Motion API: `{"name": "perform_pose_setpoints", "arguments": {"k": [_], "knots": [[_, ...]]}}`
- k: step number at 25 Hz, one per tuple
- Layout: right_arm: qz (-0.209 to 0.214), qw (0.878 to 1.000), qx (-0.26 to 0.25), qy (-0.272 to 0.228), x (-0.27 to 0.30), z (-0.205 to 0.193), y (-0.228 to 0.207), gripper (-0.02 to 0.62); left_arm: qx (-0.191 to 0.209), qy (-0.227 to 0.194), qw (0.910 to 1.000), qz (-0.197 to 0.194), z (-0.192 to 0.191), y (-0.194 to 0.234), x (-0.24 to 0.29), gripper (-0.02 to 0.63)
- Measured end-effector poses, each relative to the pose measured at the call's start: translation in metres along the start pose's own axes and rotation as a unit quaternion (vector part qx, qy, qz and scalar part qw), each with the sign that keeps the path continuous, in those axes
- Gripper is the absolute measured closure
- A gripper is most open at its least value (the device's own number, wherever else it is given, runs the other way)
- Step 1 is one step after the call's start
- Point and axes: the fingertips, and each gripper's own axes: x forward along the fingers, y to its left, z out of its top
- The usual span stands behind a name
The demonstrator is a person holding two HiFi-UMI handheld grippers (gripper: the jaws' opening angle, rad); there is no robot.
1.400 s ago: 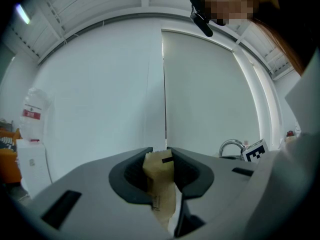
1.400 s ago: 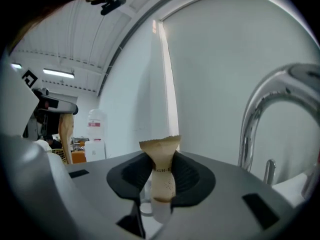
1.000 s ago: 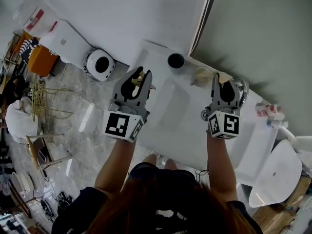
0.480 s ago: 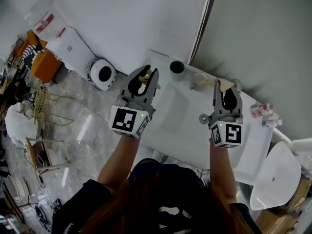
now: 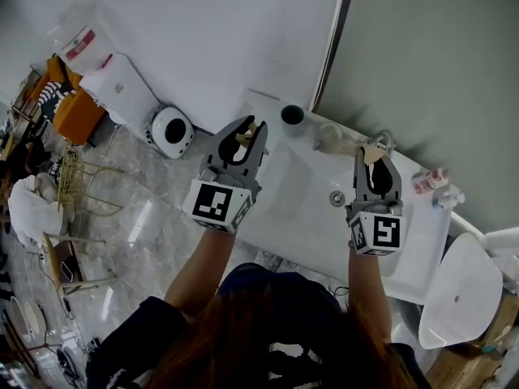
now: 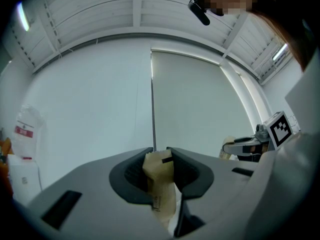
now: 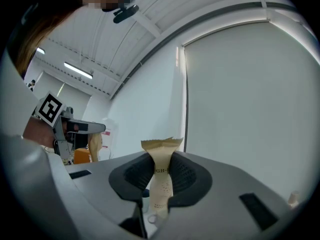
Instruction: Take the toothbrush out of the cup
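– Since a second ago both grippers have lifted and moved toward the wall side of the white table (image 5: 300, 205).

– What's in the left gripper (image 5: 248, 130)?

– Its jaws are nearly together, pinching the left packet (image 6: 159, 176), tan crinkled paper.

– And the toothbrush?

– I can't make one out. The dark cup (image 5: 292, 116) stands at the table's far edge between the grippers, and its inside is too small to read. A toothbrush would likely be light, stiff and smooth, best pinched on the handle above the rim.

– The right gripper (image 5: 375, 156)?

– It is likewise clamped on the right packet (image 7: 161, 179), so neither is free.
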Motion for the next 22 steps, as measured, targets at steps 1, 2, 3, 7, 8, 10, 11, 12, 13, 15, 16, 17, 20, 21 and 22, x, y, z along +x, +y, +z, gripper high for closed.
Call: {"name": "perform_pose_setpoints", "arguments": {"k": [1,2,3,7,8,10,11,12,13,15,16,17,20,21,22], "knots": [[-0.001,1.0,0.001,0.003,-0.002,0.0,0.0,0.503,0.0,0.0,1.0,-0.001,0.001,-0.001,-0.001,0.509],[-0.002,1.0,0.001,0.005,-0.004,-0.001,-0.001,0.503,0.0,0.0,1.0,-0.001,0.002,-0.002,-0.001,0.509],[-0.003,1.0,0.002,0.006,-0.005,-0.001,-0.002,0.503,0.001,0.001,1.0,-0.002,0.002,-0.003,-0.001,0.509],[-0.006,1.0,0.003,0.009,-0.011,-0.002,-0.004,0.503,0.004,0.001,1.0,-0.004,0.003,-0.009,-0.004,0.511],[-0.006,1.0,0.004,0.009,-0.012,-0.002,-0.004,0.503,0.004,0.0,1.0,-0.004,0.004,-0.01,-0.004,0.511],[-0.006,1.0,0.004,0.008,-0.013,-0.001,-0.003,0.503,0.005,-0.001,1.0,-0.005,0.005,-0.011,-0.005,0.511],[-0.005,1.0,0.004,0.008,-0.014,-0.001,-0.002,0.503,0.005,-0.001,1.0,-0.005,0.005,-0.012,-0.006,0.511],[-0.005,1.0,0.004,0.008,-0.015,-0.001,-0.002,0.503,0.005,-0.002,1.0,-0.006,0.005,-0.014,-0.006,0.511],[-0.005,1.0,0.005,0.008,-0.017,-0.001,-0.002,0.503,0.005,-0.003,1.0,-0.006,0.005,-0.015,-0.007,0.511],[-0.005,1.0,0.005,0.009,-0.018,-0.001,-0.001,0.503,0.005,-0.002,1.0,-0.007,0.005,-0.016,-0.008,0.511],[-0.005,1.0,0.005,0.009,-0.019,-0.001,-0.001,0.503,0.005,-0.002,1.0,-0.008,0.005,-0.017,-0.008,0.511],[-0.006,1.0,0.005,0.009,-0.02,-0.001,-0.001,0.503,0.006,-0.002,0.9999,-0.009,0.006,-0.017,-0.008,0.511],[-0.007,1.0,0.005,0.008,-0.018,0.001,-0.001,0.503,0.009,-0.004,0.9999,-0.01,0.008,-0.015,-0.007,0.511],[-0.008,1.0,0.005,0.008,-0.018,0.001,-0.001,0.503,0.009,-0.004,0.9999,-0.01,0.008,-0.014,-0.006,0.512],[-0.008,1.0,0.004,0.008,-0.017,0.002,-0.001,0.503,0.01,-0.005,0.9999,-0.01,0.009,-0.012,-0.006,0.512]]}}
